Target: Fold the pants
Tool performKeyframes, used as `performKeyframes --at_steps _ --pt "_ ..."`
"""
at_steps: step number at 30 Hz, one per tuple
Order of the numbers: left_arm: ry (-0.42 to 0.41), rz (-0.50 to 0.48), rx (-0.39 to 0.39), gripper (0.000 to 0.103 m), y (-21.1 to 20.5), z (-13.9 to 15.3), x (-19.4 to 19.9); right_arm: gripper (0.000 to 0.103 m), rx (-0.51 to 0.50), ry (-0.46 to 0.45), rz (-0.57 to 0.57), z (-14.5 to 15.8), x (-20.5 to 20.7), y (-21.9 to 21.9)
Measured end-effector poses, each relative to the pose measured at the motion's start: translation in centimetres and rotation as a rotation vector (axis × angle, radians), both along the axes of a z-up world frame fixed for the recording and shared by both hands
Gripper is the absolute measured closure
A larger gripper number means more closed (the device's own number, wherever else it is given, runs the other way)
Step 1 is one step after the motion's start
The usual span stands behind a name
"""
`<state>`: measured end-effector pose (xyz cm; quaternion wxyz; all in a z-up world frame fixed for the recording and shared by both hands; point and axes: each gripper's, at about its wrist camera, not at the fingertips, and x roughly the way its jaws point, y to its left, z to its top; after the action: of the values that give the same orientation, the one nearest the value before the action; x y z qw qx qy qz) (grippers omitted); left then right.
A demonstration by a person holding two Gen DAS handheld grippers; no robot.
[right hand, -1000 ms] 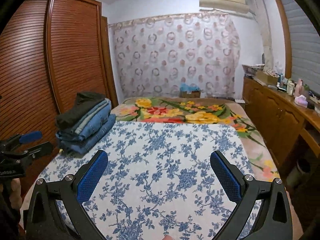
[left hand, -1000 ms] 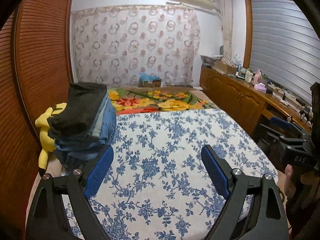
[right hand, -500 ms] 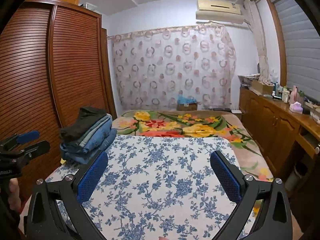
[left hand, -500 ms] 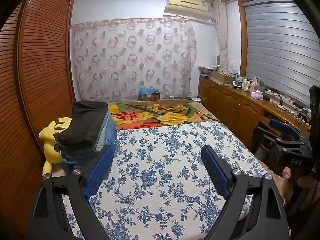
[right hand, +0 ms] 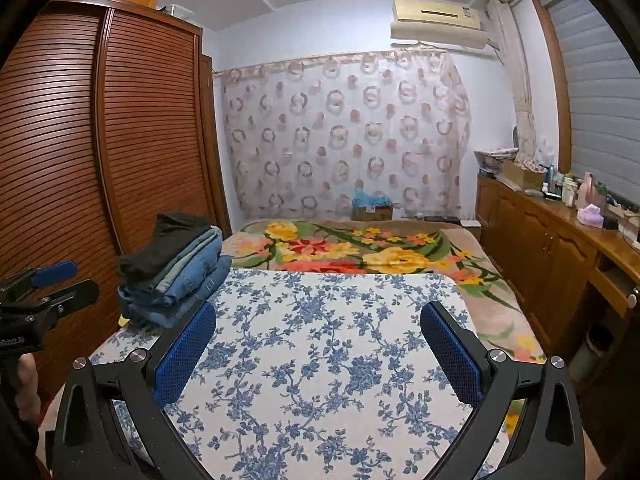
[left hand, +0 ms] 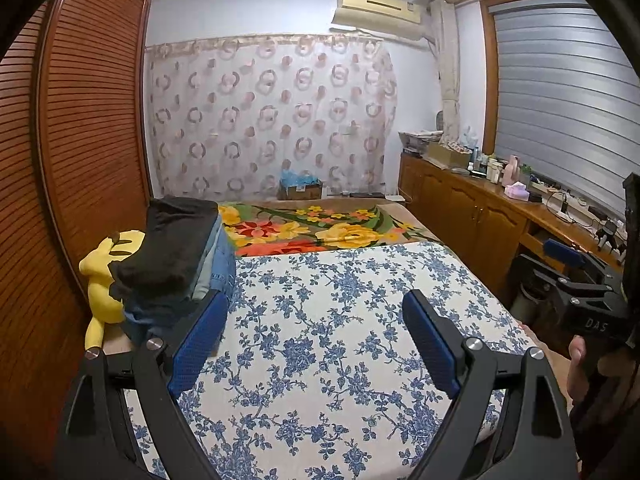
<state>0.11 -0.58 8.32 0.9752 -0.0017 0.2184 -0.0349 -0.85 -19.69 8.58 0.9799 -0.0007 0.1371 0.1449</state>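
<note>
A stack of folded pants [left hand: 176, 256], blue jeans with a black pair on top, sits at the left edge of the bed; it also shows in the right wrist view [right hand: 176, 268]. My left gripper [left hand: 316, 332] is open and empty, held above the blue-flowered sheet [left hand: 344, 320], with the stack just left of its left finger. My right gripper [right hand: 320, 340] is open and empty over the same sheet [right hand: 320, 352]. Each gripper shows at the edge of the other's view: the right one [left hand: 576, 280] and the left one [right hand: 44, 292].
A yellow plush toy [left hand: 104, 272] lies beside the stack against the wooden wardrobe [left hand: 72, 160]. A flowered blanket [left hand: 320, 228] covers the far end of the bed. A wooden counter [left hand: 500, 208] with bottles runs along the right wall.
Both grippers have risen and tilted upward, so more wall and ceiling show and the bed sits lower in view. Both stay open and empty.
</note>
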Motion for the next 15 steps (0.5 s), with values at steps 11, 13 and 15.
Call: performKeyframes --at_steps 11,13,15 --pt "0.0 0.0 -0.002 0.013 0.08 0.05 0.04 0.001 -0.002 -0.003 0.002 -0.13 -0.1 0.05" --pt "-0.001 0.0 -0.003 0.013 0.08 0.07 0.04 0.001 -0.002 -0.004 0.002 -0.12 -0.1 0.04" --pt "0.0 0.001 -0.002 0.013 0.11 0.06 0.06 0.001 -0.003 -0.005 0.002 -0.09 -0.08 0.05"
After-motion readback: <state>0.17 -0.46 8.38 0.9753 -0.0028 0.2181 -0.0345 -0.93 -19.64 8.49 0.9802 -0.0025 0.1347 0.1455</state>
